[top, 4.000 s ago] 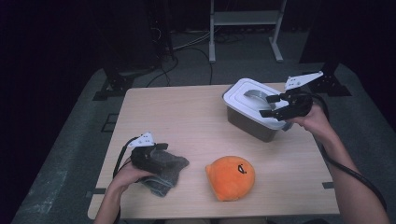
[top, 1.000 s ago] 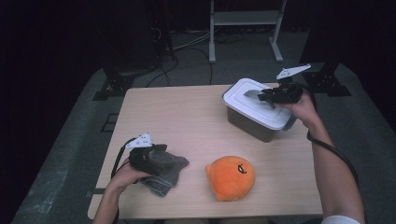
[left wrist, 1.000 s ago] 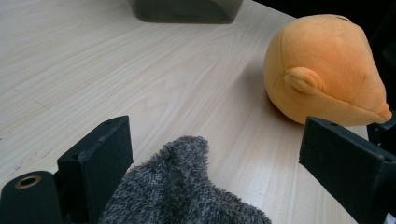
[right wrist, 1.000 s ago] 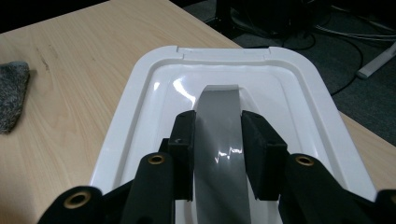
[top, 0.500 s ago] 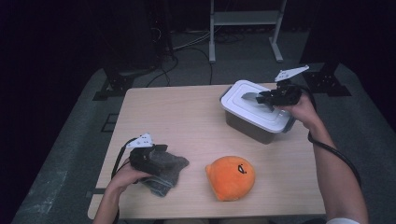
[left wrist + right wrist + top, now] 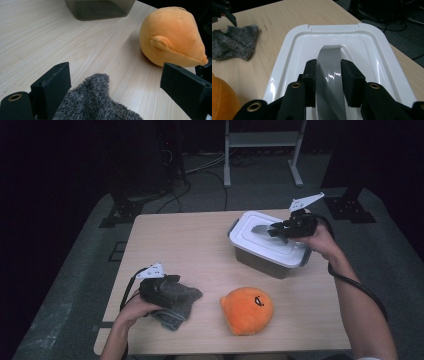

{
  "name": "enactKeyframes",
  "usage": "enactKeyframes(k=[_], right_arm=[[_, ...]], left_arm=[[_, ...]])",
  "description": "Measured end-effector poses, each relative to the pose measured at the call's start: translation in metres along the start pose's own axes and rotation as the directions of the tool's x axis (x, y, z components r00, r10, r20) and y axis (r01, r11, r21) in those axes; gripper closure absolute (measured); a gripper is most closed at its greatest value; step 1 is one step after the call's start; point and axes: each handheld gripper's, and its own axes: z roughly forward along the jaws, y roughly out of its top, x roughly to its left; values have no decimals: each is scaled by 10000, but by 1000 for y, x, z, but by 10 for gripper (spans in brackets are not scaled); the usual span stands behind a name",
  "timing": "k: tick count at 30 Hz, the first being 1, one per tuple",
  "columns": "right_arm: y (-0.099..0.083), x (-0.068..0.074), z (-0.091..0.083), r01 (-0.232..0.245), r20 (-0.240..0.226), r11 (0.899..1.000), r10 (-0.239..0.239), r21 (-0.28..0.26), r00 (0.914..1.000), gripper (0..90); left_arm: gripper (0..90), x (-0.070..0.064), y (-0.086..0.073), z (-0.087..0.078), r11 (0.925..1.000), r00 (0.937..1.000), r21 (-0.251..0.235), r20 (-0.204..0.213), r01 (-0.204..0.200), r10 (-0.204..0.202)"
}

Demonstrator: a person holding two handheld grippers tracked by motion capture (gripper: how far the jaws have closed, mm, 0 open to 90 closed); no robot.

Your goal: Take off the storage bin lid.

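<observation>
A dark grey box with a white lid stands at the table's right rear. My right gripper is over the lid, shut on its grey handle; the pads press the strap from both sides. The white lid spreads out below the jaws. At the front left, my left gripper rests open over a grey fuzzy cloth. In the left gripper view the cloth lies between the wide-apart jaws of my left gripper, untouched by either.
An orange plush ball lies at the front centre, right of the cloth; it is close ahead at the right in the left gripper view. The wooden table is bare at its middle and left rear. Cables and a metal stand sit on the floor behind.
My right gripper has moved from the box's right edge onto the lid and shut on the handle. The left gripper and the cloth have stayed put.
</observation>
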Motion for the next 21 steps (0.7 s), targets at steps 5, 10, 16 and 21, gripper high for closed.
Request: enactKeyframes(k=[5,10,16,21], right_arm=[[4,7,5,212,-315,9998,-211,49,9993,658],[9,14,11,451,-628,9989,-441,134,9970,658],[14,24,20,678,-1070,9977,-666,76,9920,658],[17,29,24,843,-1286,9964,-822,109,9883,658]], left_arm=[[88,0,0,1,10000,10000,16,21,-1,1],[88,1,-1,1,10000,10000,63,16,-11,11],[88,0,-1,0,10000,10000,11,12,36,-36],[87,0,0,0,10000,10000,-5,25,42,-42]])
